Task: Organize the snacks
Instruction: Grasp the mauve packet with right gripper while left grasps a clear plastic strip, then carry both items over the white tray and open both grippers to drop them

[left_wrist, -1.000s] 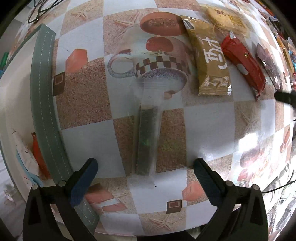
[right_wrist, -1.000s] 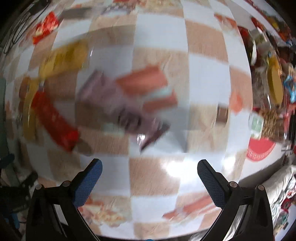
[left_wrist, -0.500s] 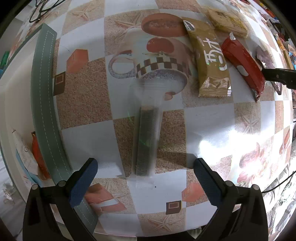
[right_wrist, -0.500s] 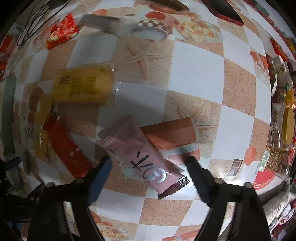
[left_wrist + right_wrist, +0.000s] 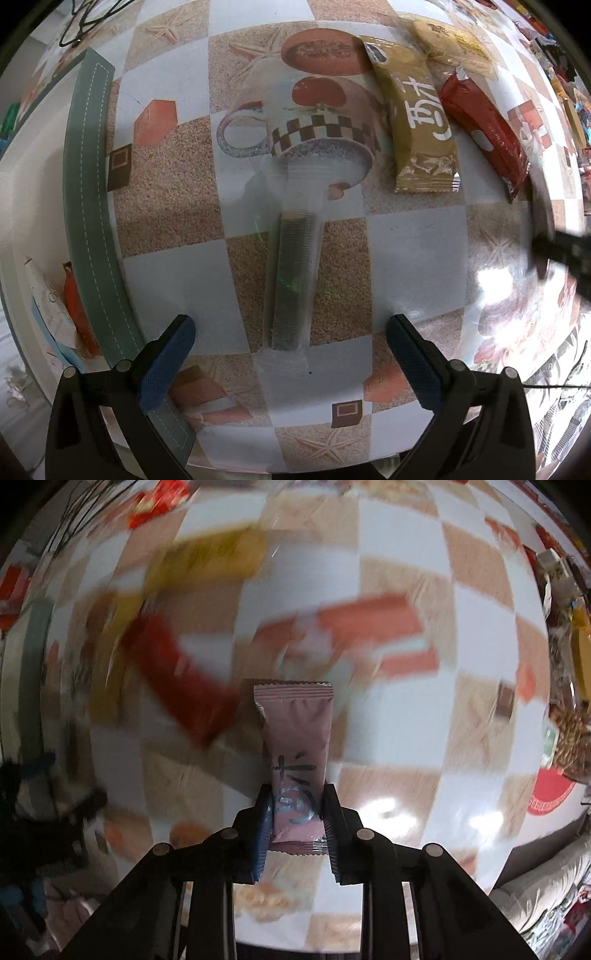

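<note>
Snack packets lie on a checkered tablecloth [image 5: 413,258] printed with cups and starfish. The right gripper [image 5: 297,808] points steeply downward; its jaws have just been closing and now clamp a pink packet [image 5: 295,746] near its lower end, with the pads pressing on both long edges. The packet projects forward from the fingers, clear of the blurred cloth behind it. The left gripper [image 5: 288,347] points straight down at the table with its jaws spread wide and nothing between the pads. Directly ahead of the left gripper, a clear sleeve of dark wafers [image 5: 293,280] lies flat on the cloth. Farther off, a gold packet [image 5: 417,125] and a red packet [image 5: 487,129] lie side by side, just apart.
</note>
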Demonstrator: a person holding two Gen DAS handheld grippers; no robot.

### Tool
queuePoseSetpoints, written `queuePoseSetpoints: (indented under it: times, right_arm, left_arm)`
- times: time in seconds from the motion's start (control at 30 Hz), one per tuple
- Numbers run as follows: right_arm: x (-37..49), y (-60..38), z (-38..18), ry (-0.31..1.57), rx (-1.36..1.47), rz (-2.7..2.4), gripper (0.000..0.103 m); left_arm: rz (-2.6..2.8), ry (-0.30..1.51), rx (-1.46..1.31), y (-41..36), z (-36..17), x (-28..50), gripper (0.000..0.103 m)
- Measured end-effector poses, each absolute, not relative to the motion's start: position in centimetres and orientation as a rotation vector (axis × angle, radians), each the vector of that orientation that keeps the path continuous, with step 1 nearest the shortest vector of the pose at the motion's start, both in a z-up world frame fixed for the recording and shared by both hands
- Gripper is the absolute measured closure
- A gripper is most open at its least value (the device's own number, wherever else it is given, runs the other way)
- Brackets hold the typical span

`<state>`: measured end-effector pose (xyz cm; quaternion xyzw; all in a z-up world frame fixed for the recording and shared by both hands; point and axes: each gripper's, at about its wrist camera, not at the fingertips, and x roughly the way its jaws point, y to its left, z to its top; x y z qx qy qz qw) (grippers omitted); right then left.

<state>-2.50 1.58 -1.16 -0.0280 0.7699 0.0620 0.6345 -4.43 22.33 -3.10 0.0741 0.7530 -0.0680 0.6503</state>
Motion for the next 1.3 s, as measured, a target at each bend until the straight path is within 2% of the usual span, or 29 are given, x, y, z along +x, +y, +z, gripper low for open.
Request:
queuePoseSetpoints:
  times: [0.33,0.5,0.57,0.6,0.8,0.9,0.97,1.0,1.03,1.07,1.1,1.13,1.3]
  right_arm:
    - [-4.8,2.7,-1.4,1.77,-0.078,0.111,0.075]
    - [-2.9,3.2,-1.8,1.774,-0.097,0.117,0.074]
    - [-2.9,3.2,-1.8,1.77,-0.109,0.106,0.054]
    - [-2.7,3.4,-1.9,1.761,-0.114,0.103,0.035]
    - [-2.4,3.3,-2.1,1.759,-0.089,0.118,0.035]
    - [-1.9,3.5,-2.3,1.758,-0.083,0.113,0.05]
    - [-1.8,3.8,-2.2,1.759,-0.088,0.113,0.058]
    - [-1.4,3.6,-2.1,1.76,-0.083,0.116,0.069]
    - [-1.3,3.5,-2.1,1.767,-0.065,0.117,0.076]
    - [-1.3,3.4,-2.0,1.771,-0.045,0.116,0.077]
    - [-1.1,2.9,-1.9,1.773,-0.031,0.115,0.077]
    - [-0.8,2.6,-1.6,1.777,-0.018,0.116,0.078]
    - [-1.4,2.6,-0.6,1.77,0.038,0.143,0.078]
  left_arm:
    - [-0.157,1.699,0.169,22.3,-2.8,-4.6,0.0]
    - [-0.157,1.706,0.173,22.3,-2.8,-4.5,0.0]
    - [-0.156,1.711,0.176,22.1,-2.8,-4.4,0.0]
    - [-0.155,1.713,0.177,22.0,-2.9,-4.3,0.0]
    - [-0.161,1.704,0.177,21.5,-2.5,-4.4,0.006]
    - [-0.188,1.686,0.194,20.7,-1.9,-4.5,0.017]
    - [-0.199,1.67,0.198,20.3,-1.4,-4.5,0.034]
    - [-0.199,1.662,0.194,20.3,-1.2,-4.4,0.04]
    - [-0.2,1.655,0.19,20.3,-0.9,-4.3,0.054]
    - [-0.203,1.649,0.188,20.4,-0.7,-4.2,0.072]
    - [-0.206,1.65,0.183,20.5,-0.6,-4.1,0.081]
    - [-0.209,1.658,0.171,20.6,-0.6,-4.0,0.085]
    - [-0.213,1.65,0.132,21.6,0.5,-4.2,0.085]
